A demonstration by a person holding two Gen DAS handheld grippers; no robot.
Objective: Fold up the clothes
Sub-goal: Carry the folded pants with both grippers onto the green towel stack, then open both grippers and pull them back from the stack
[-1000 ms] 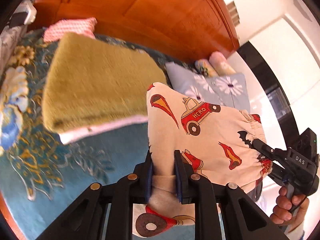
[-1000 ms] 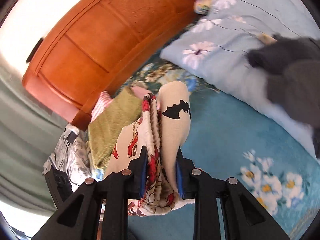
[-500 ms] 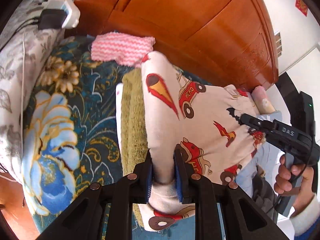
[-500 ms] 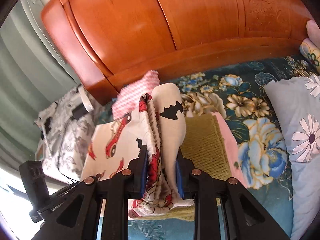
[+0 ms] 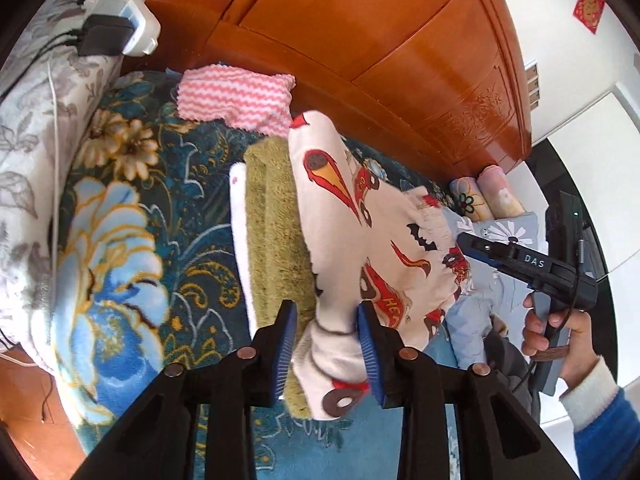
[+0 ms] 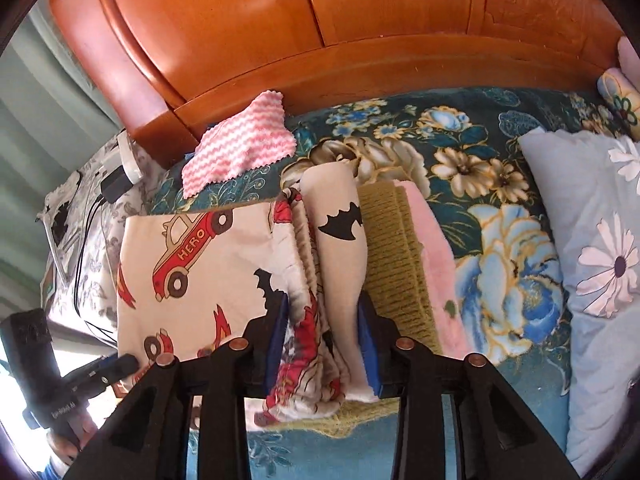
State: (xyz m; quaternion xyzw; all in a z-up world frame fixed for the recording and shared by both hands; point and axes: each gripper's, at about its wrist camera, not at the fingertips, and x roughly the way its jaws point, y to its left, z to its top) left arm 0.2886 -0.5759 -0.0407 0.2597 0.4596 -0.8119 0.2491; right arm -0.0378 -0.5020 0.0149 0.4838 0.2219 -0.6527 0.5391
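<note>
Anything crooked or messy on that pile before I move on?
Slightly. The cream fire-truck print garment lies skewed on the olive fuzzy folded towel, overhanging its right edge, and its waistband is bunched between the right claw jaws. Both claws are open; the left claw straddles a cuff.

The printed garment (image 5: 372,240) hides most of the olive towel (image 5: 276,240) ahead of the left claw (image 5: 326,350); the picture's edge crops the pillow (image 6: 600,260).
</note>
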